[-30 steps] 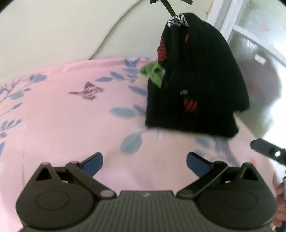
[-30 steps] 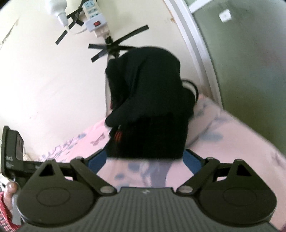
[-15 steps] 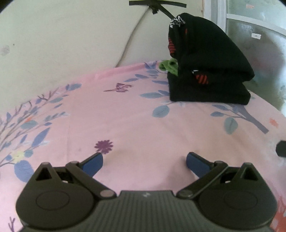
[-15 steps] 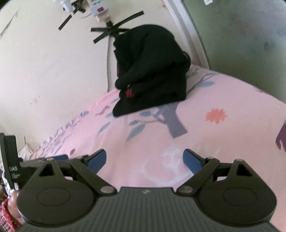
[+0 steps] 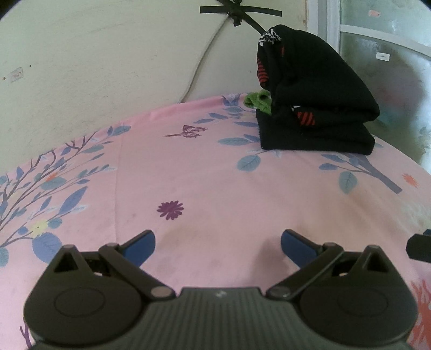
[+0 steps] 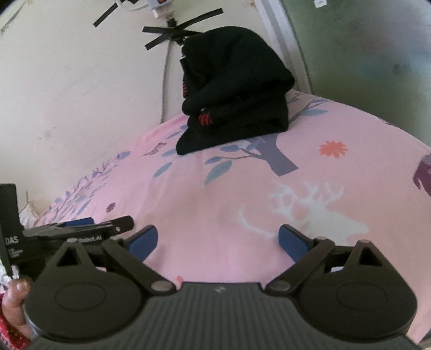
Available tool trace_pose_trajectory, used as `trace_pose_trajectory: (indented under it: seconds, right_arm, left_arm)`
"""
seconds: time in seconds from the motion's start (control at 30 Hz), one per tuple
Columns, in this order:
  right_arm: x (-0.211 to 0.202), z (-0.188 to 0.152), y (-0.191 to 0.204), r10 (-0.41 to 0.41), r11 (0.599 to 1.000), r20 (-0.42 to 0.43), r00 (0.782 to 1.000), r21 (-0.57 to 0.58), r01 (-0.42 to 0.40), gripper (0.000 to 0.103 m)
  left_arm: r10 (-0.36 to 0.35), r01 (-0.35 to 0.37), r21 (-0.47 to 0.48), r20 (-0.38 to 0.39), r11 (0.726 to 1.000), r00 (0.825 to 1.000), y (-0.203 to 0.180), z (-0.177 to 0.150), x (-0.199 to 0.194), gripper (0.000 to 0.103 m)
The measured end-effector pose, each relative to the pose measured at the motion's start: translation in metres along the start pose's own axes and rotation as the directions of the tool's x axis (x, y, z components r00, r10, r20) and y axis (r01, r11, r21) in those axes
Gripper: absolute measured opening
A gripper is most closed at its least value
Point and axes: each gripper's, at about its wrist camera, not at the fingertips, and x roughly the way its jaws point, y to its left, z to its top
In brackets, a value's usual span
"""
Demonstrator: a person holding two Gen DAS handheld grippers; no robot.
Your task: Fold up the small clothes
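A stack of folded black clothes with red stripes (image 5: 315,107) sits at the far end of the pink flowered bedsheet (image 5: 204,183), against the wall. It also shows in the right wrist view (image 6: 237,99). A small green garment (image 5: 257,101) pokes out at the stack's left side. My left gripper (image 5: 217,246) is open and empty, low over the sheet, well short of the stack. My right gripper (image 6: 217,243) is open and empty too, also back from the stack. The left gripper's body (image 6: 78,233) shows at the left of the right wrist view.
A cream wall (image 5: 107,67) with a taped cable (image 5: 239,16) runs behind the bed. A power strip (image 6: 159,4) hangs above. A frosted window (image 5: 390,67) is at the right. The bed's edge drops off at the right.
Both grippers have pulled back from the black stack, which now sits far off and settled on the sheet. Both stay open.
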Motion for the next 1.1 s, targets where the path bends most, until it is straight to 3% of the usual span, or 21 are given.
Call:
trace_pose_trajectory:
  seconds: [0.33,1.1]
  right_arm:
    - [-0.004,-0.013,0.013,-0.076,0.997,0.054,0.996,0.026,0.074,0.090]
    - [-0.008,-0.022,0.025,-0.051,0.998,0.058,0.997,0.028,0.049,0.091]
  left_arm:
    - [-0.001,0.001,0.000,0.007,1.000,1.000,0.006,-0.009,-0.012,0.103]
    - [0.025,-0.025,0.036,0.009,0.999,1.000,0.007,-0.022,-0.027,0.103]
